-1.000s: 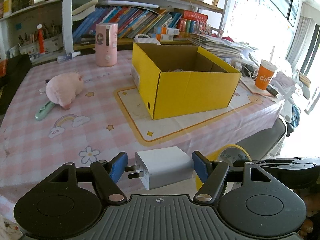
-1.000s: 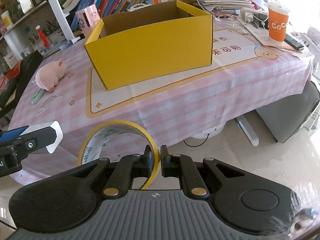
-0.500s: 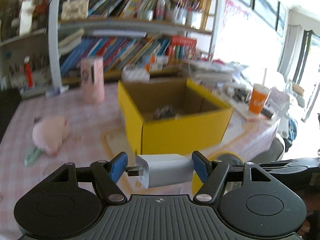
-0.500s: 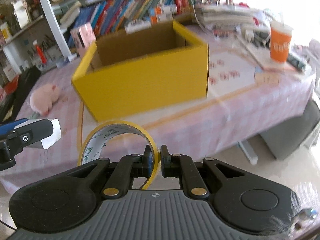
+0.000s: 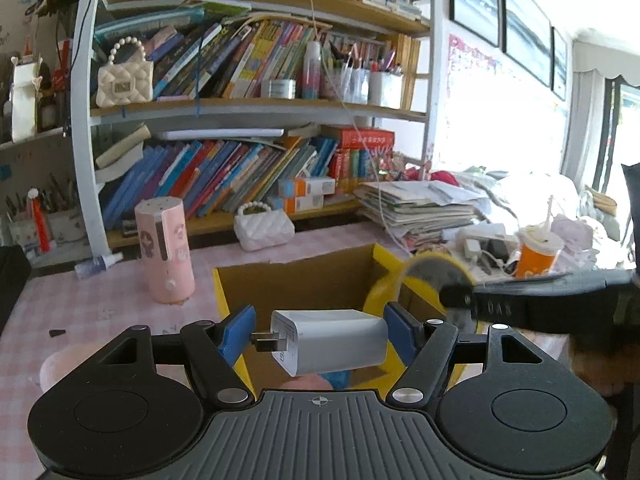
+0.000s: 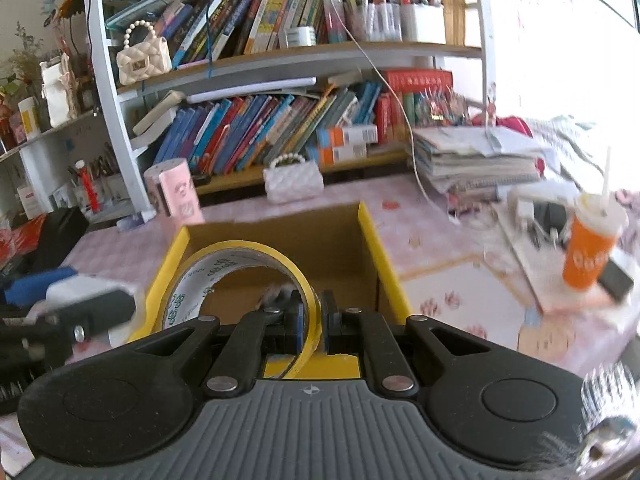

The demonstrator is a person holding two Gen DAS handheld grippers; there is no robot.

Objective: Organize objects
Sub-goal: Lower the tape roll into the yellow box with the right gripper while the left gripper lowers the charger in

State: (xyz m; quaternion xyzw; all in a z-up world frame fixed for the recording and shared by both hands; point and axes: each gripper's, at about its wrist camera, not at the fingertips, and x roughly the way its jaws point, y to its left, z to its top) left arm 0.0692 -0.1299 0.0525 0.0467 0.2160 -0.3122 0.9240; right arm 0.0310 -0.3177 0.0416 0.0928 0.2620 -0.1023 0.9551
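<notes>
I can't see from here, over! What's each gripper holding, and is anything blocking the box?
Left gripper shut on charger. Right gripper shut on tape. Both over open box. Nothing blocking, over.

Daylight floods in from the window (image 5: 504, 120) at the right, blown out white; fisheye bends the bookshelf (image 6: 280, 60), and motion blur smears the orange cup (image 6: 588, 256).

yellow box (image 5: 304, 280) floor hidden by tools; orange cup (image 6: 588, 256) blurred

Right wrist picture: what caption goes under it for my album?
Fingers pinching a yellow tape roll over the open yellow box.
</notes>
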